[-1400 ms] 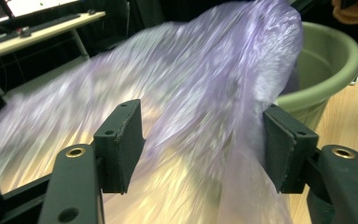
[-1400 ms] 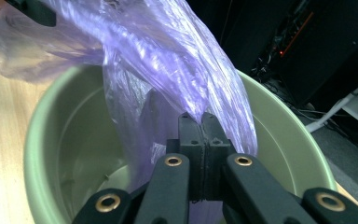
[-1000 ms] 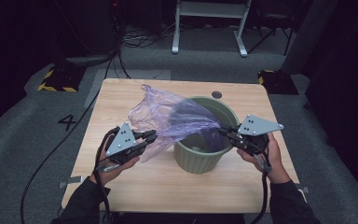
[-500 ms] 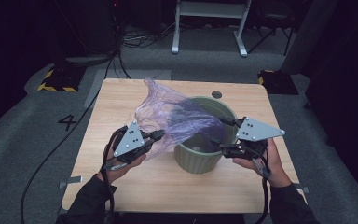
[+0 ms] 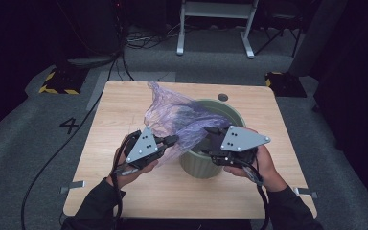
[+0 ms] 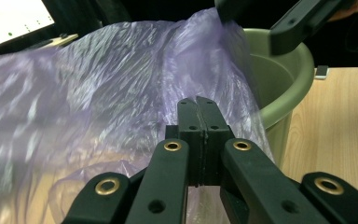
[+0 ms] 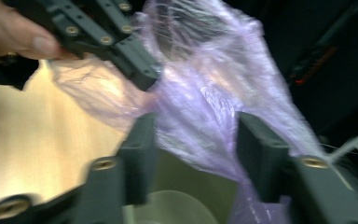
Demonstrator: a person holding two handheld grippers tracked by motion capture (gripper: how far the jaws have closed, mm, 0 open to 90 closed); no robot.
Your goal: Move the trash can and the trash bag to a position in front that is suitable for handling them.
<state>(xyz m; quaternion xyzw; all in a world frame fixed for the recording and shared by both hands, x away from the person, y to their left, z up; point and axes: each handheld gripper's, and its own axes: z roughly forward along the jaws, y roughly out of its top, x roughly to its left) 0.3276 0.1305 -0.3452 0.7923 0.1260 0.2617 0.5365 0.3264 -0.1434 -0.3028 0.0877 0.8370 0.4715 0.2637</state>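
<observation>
Bag (image 5: 177,117) partly in the bin (image 5: 230,115), mostly draped over the near-left rim, not yet spread round. Left gripper (image 5: 172,140) clamped on the film; right gripper (image 5: 210,130) jaws apart, just been closing, film between, unpinched. Still to do: seating the liner.

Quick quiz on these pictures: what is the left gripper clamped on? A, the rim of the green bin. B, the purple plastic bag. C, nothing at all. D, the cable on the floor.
B: in the left gripper view the left gripper has its jaws pressed together on a fold of the purple plastic bag, beside the green bin.
</observation>
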